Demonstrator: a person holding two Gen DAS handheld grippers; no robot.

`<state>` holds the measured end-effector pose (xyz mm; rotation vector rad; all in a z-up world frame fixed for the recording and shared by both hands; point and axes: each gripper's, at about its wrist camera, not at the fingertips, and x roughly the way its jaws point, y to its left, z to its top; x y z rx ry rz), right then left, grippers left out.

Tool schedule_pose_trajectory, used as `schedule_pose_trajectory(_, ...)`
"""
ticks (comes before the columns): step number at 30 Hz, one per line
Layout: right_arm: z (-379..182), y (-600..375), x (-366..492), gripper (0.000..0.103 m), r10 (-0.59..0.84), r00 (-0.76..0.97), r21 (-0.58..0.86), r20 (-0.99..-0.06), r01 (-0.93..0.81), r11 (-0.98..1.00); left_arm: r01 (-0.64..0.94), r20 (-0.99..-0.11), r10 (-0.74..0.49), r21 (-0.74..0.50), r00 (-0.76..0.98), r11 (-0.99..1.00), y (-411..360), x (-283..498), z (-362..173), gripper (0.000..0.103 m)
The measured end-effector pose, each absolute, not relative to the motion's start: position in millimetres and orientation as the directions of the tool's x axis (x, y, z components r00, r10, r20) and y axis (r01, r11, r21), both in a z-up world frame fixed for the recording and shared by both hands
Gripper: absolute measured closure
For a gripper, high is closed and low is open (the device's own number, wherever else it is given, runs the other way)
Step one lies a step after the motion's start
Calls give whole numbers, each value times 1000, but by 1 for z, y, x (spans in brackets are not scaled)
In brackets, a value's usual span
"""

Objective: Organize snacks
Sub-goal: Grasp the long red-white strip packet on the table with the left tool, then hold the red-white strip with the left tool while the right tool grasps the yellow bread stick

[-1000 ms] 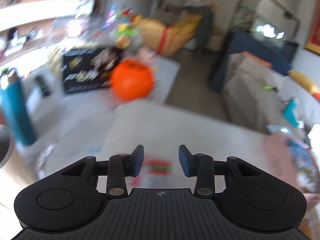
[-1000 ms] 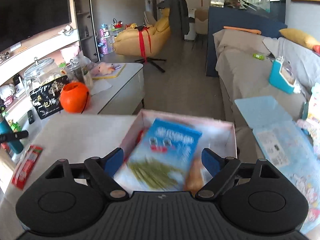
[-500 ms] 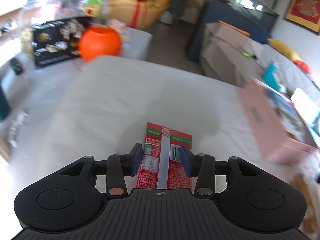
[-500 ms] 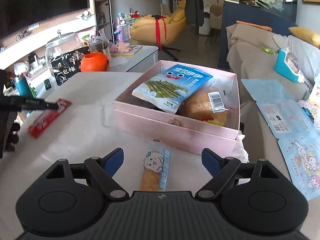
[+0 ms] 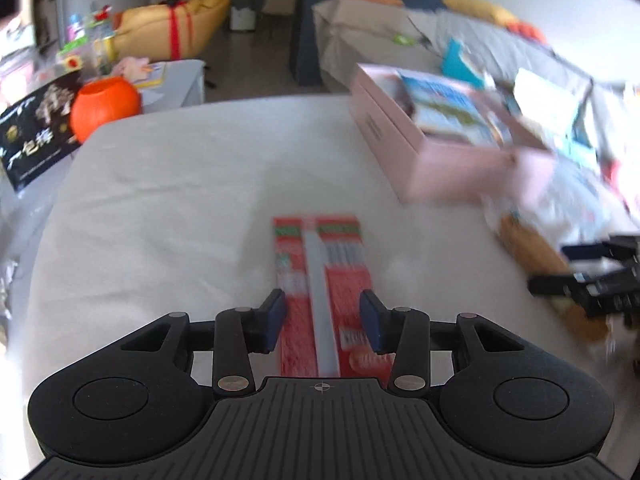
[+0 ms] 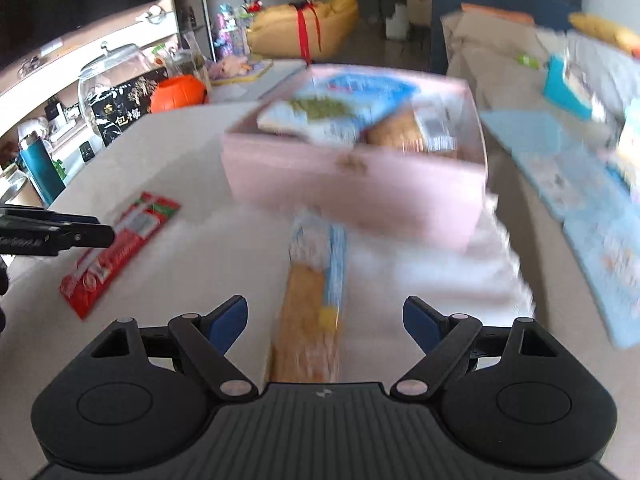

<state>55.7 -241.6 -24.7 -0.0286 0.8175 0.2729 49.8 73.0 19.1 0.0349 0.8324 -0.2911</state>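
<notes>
Left wrist view shows my left gripper (image 5: pixel 323 322) straddling the red snack packet (image 5: pixel 326 280), which lies flat on the white tablecloth (image 5: pixel 168 200) with its far end pointing away from me. Half a second ago the same packet was only just entering the gap; now it runs right up between my fingers, and the jaws are opening, about half spread, the pads standing just off its long edges and not pressing. So I have lined up on it but have no hold yet.

On the other side, my right gripper (image 6: pixel 325 318) is spread wide and empty, and it has dropped low over the long biscuit packet (image 6: pixel 314 312), which a second ago was not under it at all; back then I was looking into the pink box (image 6: pixel 360 184). That packet lies on the cloth just in front of the box, reaching between my fingers with room to spare on both sides.

The box already holds a blue snack bag (image 6: pixel 340 112) and a tan wrapped snack (image 6: pixel 400 136). Both loose packets are outside it, so I judge the sorting to be partly done: each hand is set for a pick-up, and closing on both should come next. Motion blur keeps me from reading any finer contact.
</notes>
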Motion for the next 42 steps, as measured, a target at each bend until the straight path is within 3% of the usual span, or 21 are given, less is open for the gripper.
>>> schedule_pose_trajectory(3, -36, -247, 51, 16, 231, 666, 106, -709, -223, 969, 304, -735, -201, 7, 648, 953, 54, 40, 18, 50)
schedule_pose_trajectory(11, -46, -234, 37, 8, 149, 717, -11, -681, -213, 977, 319, -753, -213, -3, 622, 948, 41, 46, 12, 36)
schedule_pose_trajectory(25, -47, -236, 39, 0, 167, 707, 12, -687, -219, 976, 295, -745, -222, -35, 629, 955, 46, 52, 13, 37)
schedule_pose_trajectory(36, -44, -234, 45, 0, 168, 682, 11, -712, -228, 973, 307, -739, -239, -45, 630, 950, 37, 47, 13, 38)
schedule_pose_trajectory(37, -43, -232, 47, 2, 164, 676, 17, -719, -219, 976, 306, -738, -239, -46, 631, 951, 37, 47, 12, 38)
schedule_pose_trajectory(39, -39, -225, 49, 17, 163, 676, 24, -719, -211, 977, 306, -736, -242, -50, 632, 951, 38, 46, 12, 38)
schedule_pose_trajectory(41, -34, -214, 48, 44, 160, 677, 2, -718, -227, 974, 307, -736, -243, -50, 632, 950, 38, 46, 12, 38)
schedule_pose_trajectory(42, -32, -209, 48, 50, 166, 674, 2, -720, -237, 971, 308, -736, -242, -48, 632, 950, 38, 46, 12, 38)
